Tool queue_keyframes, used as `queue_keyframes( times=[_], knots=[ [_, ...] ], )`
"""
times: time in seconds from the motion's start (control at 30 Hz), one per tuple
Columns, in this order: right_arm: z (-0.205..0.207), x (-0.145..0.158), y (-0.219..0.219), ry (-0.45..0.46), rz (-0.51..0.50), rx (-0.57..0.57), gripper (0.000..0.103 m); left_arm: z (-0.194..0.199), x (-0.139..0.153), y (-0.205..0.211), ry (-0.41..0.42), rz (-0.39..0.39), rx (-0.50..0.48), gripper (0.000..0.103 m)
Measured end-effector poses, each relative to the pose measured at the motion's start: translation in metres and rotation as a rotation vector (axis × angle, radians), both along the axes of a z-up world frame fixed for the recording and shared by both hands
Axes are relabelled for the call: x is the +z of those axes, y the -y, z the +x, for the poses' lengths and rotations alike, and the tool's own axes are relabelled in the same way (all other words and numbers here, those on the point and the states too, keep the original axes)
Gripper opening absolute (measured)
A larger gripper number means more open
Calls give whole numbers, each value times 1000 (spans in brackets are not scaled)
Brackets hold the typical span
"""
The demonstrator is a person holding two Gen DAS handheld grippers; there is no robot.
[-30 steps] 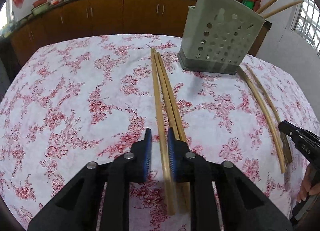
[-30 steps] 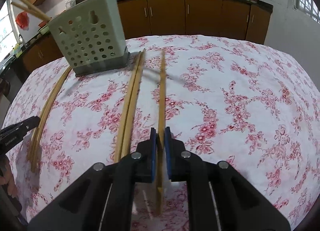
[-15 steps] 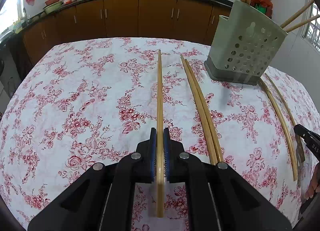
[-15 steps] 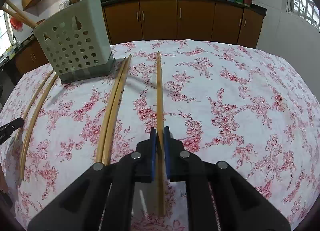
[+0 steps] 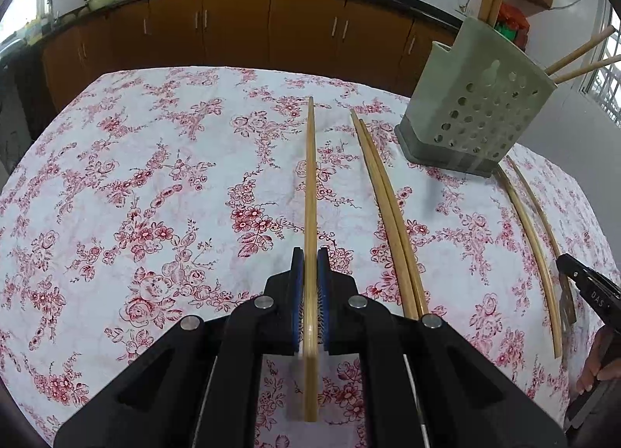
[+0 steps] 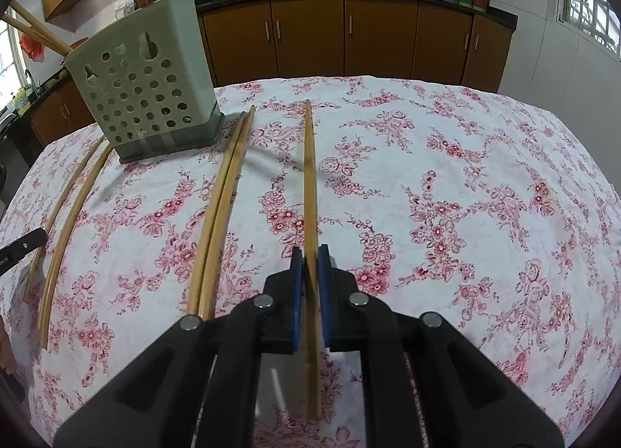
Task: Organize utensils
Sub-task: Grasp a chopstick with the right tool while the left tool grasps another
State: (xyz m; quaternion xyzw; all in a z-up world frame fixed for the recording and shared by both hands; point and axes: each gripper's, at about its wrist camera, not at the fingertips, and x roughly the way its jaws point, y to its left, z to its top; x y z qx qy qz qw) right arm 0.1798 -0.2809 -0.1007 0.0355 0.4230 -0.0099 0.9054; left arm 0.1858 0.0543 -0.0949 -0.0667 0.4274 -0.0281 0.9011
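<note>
Left wrist view: on the floral tablecloth (image 5: 155, 196), beside the perforated holder (image 5: 471, 114), each gripper (image 5: 310, 285) (image 6: 310, 285) clamps one chopstick (image 5: 310, 184) (image 6: 309, 176) near its end; that long overhang could pivot, missing the holder.

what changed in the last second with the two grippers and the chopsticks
The left gripper went from open, straddling a chopstick lying with others, to shut on a single chopstick, which now sits apart from the pair to its right. The right gripper tightened slightly on its own chopstick. The holder, the two chopsticks beyond it and the tablecloth stayed put.
</note>
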Motion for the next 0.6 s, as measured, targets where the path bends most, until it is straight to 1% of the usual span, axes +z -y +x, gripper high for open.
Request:
queue_keyframes(
  times=[0.6],
  knots=[
    [0, 0, 0, 0, 0, 0, 10, 0, 0, 5, -1, 15, 2, 9]
  ],
)
